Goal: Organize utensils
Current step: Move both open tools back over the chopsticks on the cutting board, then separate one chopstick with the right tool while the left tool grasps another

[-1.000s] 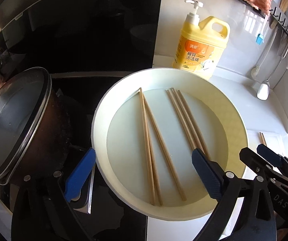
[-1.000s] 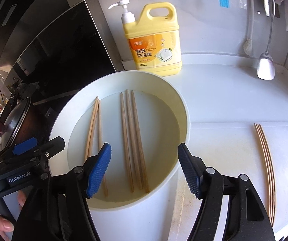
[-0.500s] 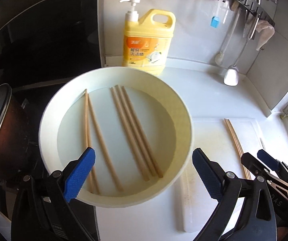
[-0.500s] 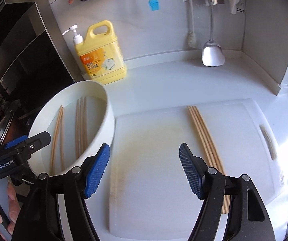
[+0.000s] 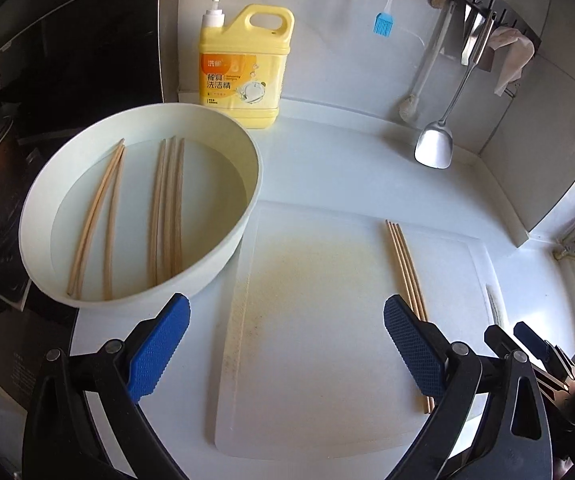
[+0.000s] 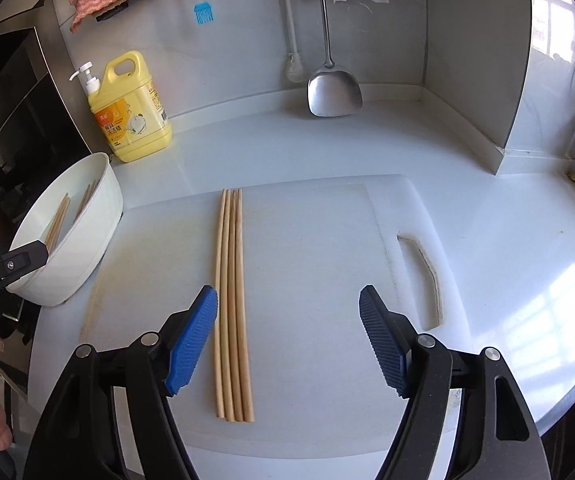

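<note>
White table (image 6: 487, 240) fills both views, with a pale cutting board (image 6: 307, 240) lying across its middle. At the left of the right wrist view, a round white bowl (image 6: 99, 200) sits just beside the board's left edge; in the left wrist view it takes up the left half of the frame, with five wooden chopsticks (image 5: 167, 208) lying in it, two to the left and three grouped to the right. A yellow soap bottle (image 5: 243, 76) stands behind the bowl against the wall, and a metal spatula (image 6: 333, 92) hangs at upper centre. Four more chopsticks (image 6: 233, 300) lie side by side on the board, running top to bottom. The left gripper (image 5: 287, 348) hovers over the bare board, spread wide and empty. The right gripper (image 6: 287, 340) is also spread wide with nothing grasped, its left pad just beside the four chopsticks, which lie between its pads
</note>
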Demonstrator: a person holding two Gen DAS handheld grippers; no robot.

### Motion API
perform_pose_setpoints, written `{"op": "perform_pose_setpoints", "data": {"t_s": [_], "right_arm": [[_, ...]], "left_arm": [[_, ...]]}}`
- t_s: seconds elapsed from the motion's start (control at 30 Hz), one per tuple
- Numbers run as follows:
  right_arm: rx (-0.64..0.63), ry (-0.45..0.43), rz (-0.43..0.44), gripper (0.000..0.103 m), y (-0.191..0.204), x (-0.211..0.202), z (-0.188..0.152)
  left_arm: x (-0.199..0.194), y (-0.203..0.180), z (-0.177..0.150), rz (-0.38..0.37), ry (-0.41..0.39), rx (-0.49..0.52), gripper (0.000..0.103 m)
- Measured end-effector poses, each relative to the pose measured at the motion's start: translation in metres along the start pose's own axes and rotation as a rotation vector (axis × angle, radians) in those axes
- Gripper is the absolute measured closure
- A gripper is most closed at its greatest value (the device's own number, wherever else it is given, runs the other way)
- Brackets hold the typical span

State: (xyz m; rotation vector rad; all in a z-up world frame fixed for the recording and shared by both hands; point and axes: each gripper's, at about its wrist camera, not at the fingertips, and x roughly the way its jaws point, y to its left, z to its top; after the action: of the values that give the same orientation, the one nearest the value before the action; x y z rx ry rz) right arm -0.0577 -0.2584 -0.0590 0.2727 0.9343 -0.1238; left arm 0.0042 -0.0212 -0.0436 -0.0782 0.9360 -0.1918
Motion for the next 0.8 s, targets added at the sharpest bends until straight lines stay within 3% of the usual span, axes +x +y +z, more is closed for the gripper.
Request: {"op": "perform_pose_setpoints", "data": {"t_s": [0.17, 0.33, 0.47, 0.8], "right_arm": [[0.005, 0.014, 0.047, 0.033, -0.016, 0.021, -0.003], [0.027, -0.004, 0.074, 0.033, -0.016, 0.034, -0.007], [0.026, -0.041, 0.065, 0.033, -0.011, 0.040, -0.008], [-0.054, -0.025, 0.033, 0.033, 0.007, 0.055, -0.013]], "left_arm": [[0.016, -0.016, -0.017, 0.045, 0.026, -0.006, 0.007], [0.026, -0.028, -0.029, 0.052, 0.024, 0.049, 0.007], [0.037, -0.033, -0.038, 0.059, 0.007, 0.081, 0.007], [0.050, -0.035, -0.047, 0.047, -0.005, 0.078, 0.007]]}}
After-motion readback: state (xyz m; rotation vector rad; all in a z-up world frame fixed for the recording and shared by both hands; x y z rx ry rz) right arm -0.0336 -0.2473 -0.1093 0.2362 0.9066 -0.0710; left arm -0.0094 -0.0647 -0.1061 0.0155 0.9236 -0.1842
